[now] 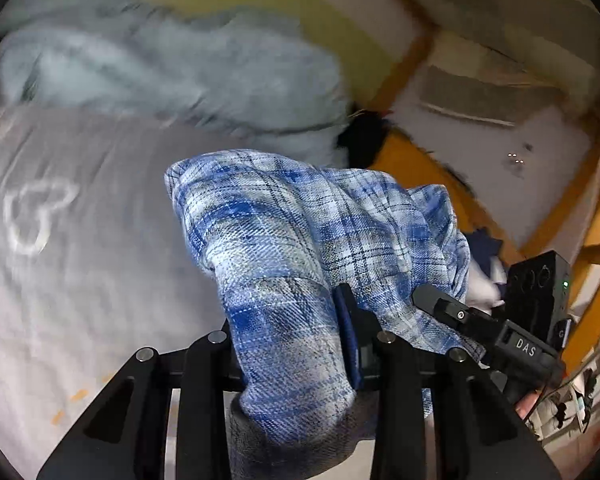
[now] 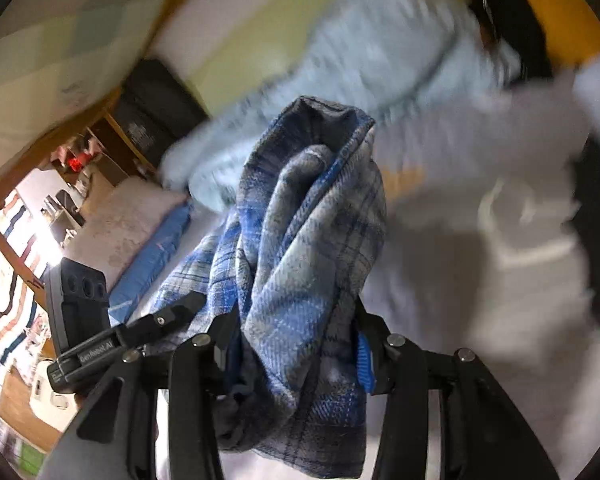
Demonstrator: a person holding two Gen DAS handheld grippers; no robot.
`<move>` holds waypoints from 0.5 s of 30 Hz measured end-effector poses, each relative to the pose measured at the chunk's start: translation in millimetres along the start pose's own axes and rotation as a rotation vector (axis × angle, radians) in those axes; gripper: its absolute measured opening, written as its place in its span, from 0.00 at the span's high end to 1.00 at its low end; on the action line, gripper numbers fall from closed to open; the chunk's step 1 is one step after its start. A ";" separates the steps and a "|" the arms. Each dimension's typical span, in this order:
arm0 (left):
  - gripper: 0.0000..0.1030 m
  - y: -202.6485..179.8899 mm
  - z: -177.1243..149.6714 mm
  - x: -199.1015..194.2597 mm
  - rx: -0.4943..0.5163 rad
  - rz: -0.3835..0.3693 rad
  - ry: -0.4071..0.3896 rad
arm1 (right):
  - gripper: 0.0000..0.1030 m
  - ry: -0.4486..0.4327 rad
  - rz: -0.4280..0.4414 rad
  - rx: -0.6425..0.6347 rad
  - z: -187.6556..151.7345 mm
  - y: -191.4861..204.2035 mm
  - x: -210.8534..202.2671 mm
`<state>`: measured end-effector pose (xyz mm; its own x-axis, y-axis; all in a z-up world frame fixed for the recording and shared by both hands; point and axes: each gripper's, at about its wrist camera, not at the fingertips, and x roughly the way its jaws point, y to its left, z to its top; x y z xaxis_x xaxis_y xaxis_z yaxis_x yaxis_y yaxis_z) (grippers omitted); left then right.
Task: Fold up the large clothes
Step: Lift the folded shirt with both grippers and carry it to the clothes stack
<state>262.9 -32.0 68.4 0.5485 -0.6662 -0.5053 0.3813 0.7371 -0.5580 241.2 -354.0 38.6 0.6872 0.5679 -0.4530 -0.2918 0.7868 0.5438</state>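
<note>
A blue, white and grey plaid flannel shirt (image 1: pixel 300 220) hangs bunched over a grey bedsheet (image 1: pixel 80 280). My left gripper (image 1: pixel 292 320) is shut on a thick fold of it, and the cloth spills over and hides its fingertips. In the right wrist view the same shirt (image 2: pixel 312 208) rises in a twisted bundle from my right gripper (image 2: pixel 296 320), which is shut on it, with a blue pad showing at the right jaw. The two grippers are close together, side by side. The right gripper's black body (image 1: pixel 540 292) shows in the left wrist view, and the left gripper's body (image 2: pixel 80 300) in the right wrist view.
A pale blue fluffy blanket (image 1: pixel 160 64) lies heaped at the far side of the bed, against a yellow wall. An orange wooden frame (image 1: pixel 412 160) runs along the bed's right side. A blue cushion (image 2: pixel 152 256) and a dark box (image 2: pixel 156 100) sit at the left.
</note>
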 end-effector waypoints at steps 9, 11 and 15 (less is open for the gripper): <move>0.69 -159.0 47.3 11.5 0.196 -0.163 -0.078 | 0.59 -0.327 -0.108 -0.053 51.0 -4.8 -152.8; 0.69 -196.0 61.2 25.1 0.236 -0.182 -0.083 | 0.59 -0.350 -0.155 -0.066 67.6 -9.7 -174.0; 0.69 -260.7 80.2 65.1 0.307 -0.252 -0.070 | 0.59 -0.422 -0.262 -0.109 91.8 -29.9 -223.0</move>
<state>258.9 -258.4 233.7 0.4550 -0.8288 -0.3257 0.7091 0.5584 -0.4306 157.8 -526.4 188.2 0.9490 0.2187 -0.2270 -0.1259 0.9232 0.3631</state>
